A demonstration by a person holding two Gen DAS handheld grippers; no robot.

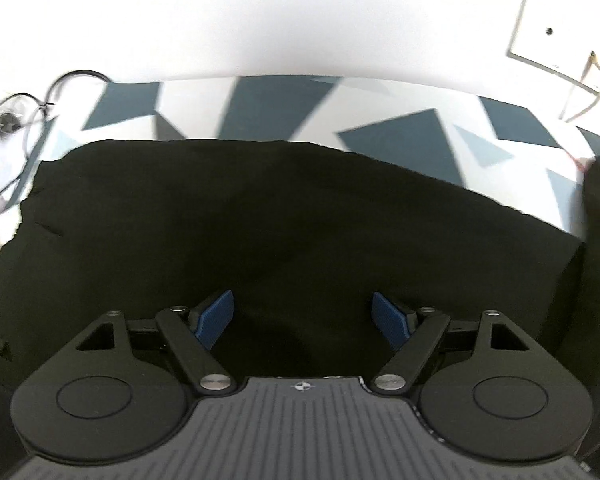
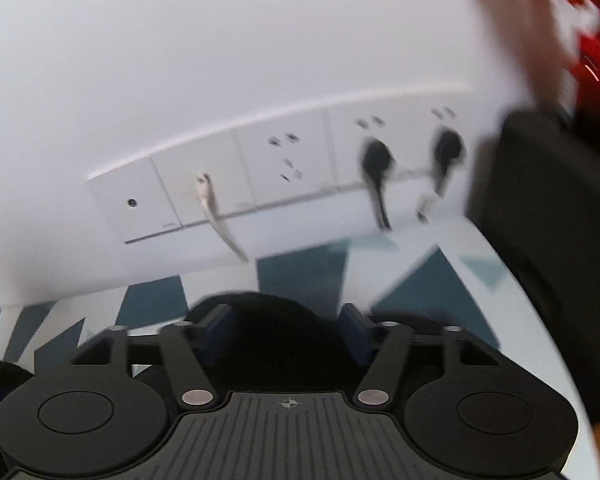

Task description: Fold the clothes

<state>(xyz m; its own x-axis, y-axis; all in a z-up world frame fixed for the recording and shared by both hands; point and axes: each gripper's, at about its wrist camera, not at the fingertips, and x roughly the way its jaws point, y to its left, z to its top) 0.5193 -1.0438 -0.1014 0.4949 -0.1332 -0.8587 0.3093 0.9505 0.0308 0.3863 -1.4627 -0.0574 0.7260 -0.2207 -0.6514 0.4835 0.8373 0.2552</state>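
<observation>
Lying flat across the patterned cloth [image 1: 400, 136], the black garment [image 1: 260, 220] shows a matte, nearly featureless surface with a straight far edge and one small crease near its left side. It fills the middle of the left wrist view. The left gripper [image 1: 303, 316] hovers over its near part with jaws wide apart, ribbed blue pads [image 1: 216, 314] gripping nothing. The right gripper [image 2: 288, 328] is also spread; a dark mound of the same garment [image 2: 256, 300] sits between its fingers, blurred, contact unclear. The cloth carries blue-grey angular patches on white. Behind it, a white wall holds a row of sockets [image 2: 260, 172] with two black plugs [image 2: 376, 158].
</observation>
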